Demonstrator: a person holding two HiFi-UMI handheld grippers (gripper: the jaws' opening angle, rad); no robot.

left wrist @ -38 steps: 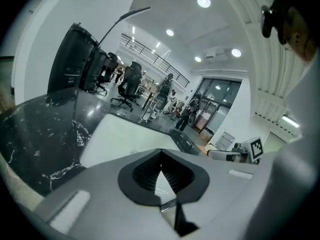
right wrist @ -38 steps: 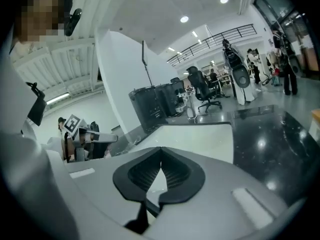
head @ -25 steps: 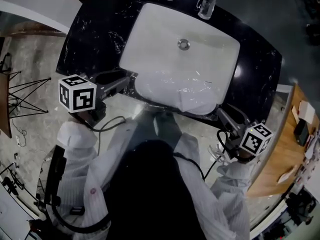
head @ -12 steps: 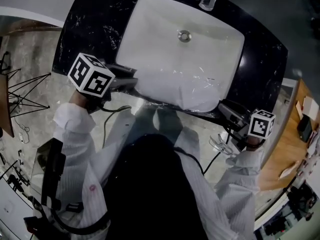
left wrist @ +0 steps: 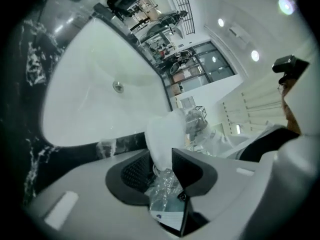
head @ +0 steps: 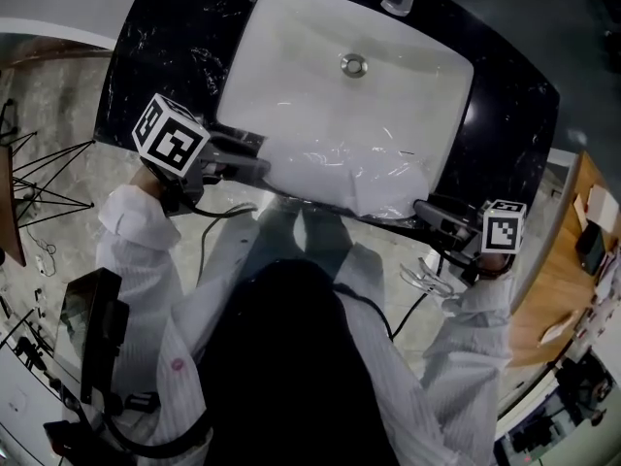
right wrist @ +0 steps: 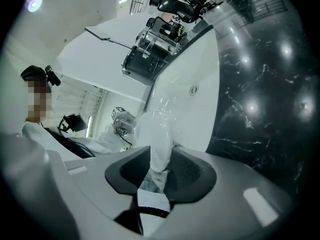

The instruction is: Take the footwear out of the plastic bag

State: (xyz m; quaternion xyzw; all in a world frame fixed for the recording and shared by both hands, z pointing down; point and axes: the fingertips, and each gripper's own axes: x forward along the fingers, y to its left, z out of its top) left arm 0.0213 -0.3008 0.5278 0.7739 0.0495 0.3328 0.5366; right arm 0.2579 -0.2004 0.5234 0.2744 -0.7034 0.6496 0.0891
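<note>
Dim overhead view, fisheye edges — glare spots

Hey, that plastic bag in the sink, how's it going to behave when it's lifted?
Probably floppy: the plastic bag is wrinkled and slumps against the front of the sink. Likely slippery too, since its film looks thin and glossy.

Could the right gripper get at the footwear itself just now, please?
Probably not directly: the jaws of the right gripper are closing on the plastic bag, whose film wraps the white footwear, so they likely meet only plastic.
</note>
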